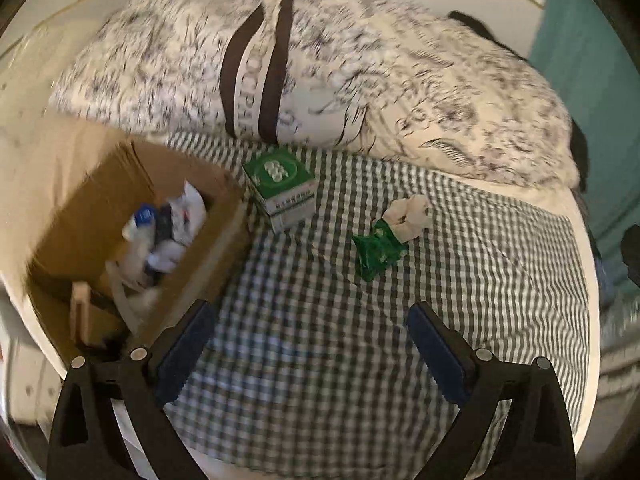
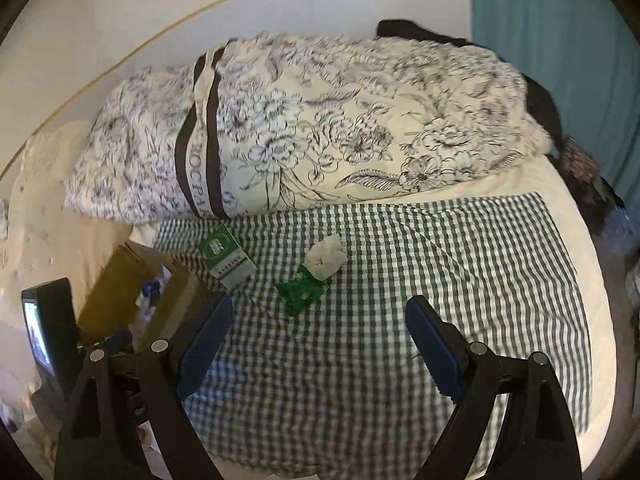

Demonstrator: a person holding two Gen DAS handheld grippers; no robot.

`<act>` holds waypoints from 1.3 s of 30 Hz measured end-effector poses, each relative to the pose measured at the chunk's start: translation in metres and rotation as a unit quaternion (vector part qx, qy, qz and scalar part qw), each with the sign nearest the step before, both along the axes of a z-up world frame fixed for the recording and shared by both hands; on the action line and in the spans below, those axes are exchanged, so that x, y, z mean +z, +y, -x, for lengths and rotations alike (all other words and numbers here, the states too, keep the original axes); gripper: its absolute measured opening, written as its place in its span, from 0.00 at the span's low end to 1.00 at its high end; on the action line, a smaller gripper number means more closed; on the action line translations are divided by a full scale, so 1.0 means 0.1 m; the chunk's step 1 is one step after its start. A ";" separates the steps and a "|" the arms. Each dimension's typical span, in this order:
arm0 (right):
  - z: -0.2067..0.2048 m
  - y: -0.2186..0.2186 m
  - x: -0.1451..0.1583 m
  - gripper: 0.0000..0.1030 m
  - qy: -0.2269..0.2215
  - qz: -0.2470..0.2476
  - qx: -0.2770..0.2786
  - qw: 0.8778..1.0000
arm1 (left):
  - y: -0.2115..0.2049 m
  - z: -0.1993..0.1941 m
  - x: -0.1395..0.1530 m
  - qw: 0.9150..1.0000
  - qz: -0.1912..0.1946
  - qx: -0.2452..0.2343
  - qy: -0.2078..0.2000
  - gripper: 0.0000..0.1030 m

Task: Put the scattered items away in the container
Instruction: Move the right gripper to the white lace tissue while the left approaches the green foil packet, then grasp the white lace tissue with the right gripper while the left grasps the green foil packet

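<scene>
A brown cardboard box point(image 1: 100, 200) stands at the left edge of the checked cloth point(image 1: 360, 340) and holds several white and blue items point(image 1: 160, 232). A green carton point(image 1: 280, 184) stands just right of the box. A crumpled green wrapper point(image 1: 378, 248) lies mid-cloth, touching a wad of white tissue point(image 1: 410, 214). My left gripper point(image 1: 312, 320) is open and empty above the near cloth. In the right wrist view the box point(image 2: 120, 292), carton point(image 2: 226, 258), wrapper point(image 2: 302, 292) and tissue point(image 2: 326, 258) show ahead of my right gripper point(image 2: 320, 316), which is open and empty.
A floral duvet point(image 1: 360, 80) with a dark striped band is bunched along the far side of the bed. A teal curtain point(image 2: 560, 60) hangs at the right. Dark clothing point(image 2: 580, 168) lies at the bed's right end. The left gripper's body point(image 2: 48, 320) shows at the left.
</scene>
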State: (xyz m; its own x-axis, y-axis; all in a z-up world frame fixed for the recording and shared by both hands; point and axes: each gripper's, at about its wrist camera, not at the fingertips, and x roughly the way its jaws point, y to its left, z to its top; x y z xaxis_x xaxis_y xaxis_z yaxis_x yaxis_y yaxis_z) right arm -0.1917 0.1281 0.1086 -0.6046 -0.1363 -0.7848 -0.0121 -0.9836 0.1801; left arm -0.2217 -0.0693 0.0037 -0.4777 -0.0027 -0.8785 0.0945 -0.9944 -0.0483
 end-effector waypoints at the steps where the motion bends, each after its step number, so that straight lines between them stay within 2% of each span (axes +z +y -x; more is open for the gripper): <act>1: 0.09 0.05 -0.05 0.86 -0.003 -0.003 0.013 1.000 | 0.05 0.03 -0.06 1.000 -0.002 0.011 -0.004 0.97; 7: 0.45 0.20 -0.38 0.86 -0.025 -0.002 0.048 0.999 | 0.25 0.18 -0.40 0.998 0.004 0.055 -0.036 0.97; 14: 0.81 0.24 -0.79 0.86 -0.055 0.008 0.063 0.996 | 0.39 0.40 -0.71 0.996 0.008 0.067 -0.058 0.97; 23: 1.28 0.16 -1.19 0.86 -0.076 -0.006 0.080 0.994 | 0.45 0.78 -1.14 0.996 -0.026 0.059 -0.064 0.97; 30: 1.68 0.04 -1.69 0.86 -0.116 -0.011 0.084 0.990 | 0.43 1.13 -1.55 0.994 -0.030 0.057 -0.089 0.97; 36: 2.03 -0.08 -2.09 0.86 -0.142 -0.024 0.088 0.986 | 0.43 1.39 -1.84 0.995 -0.031 0.032 -0.089 0.97; 39: 2.21 -0.12 -2.30 0.86 -0.153 -0.028 0.091 0.984 | 0.48 1.46 -1.95 0.996 -0.041 0.008 -0.076 0.97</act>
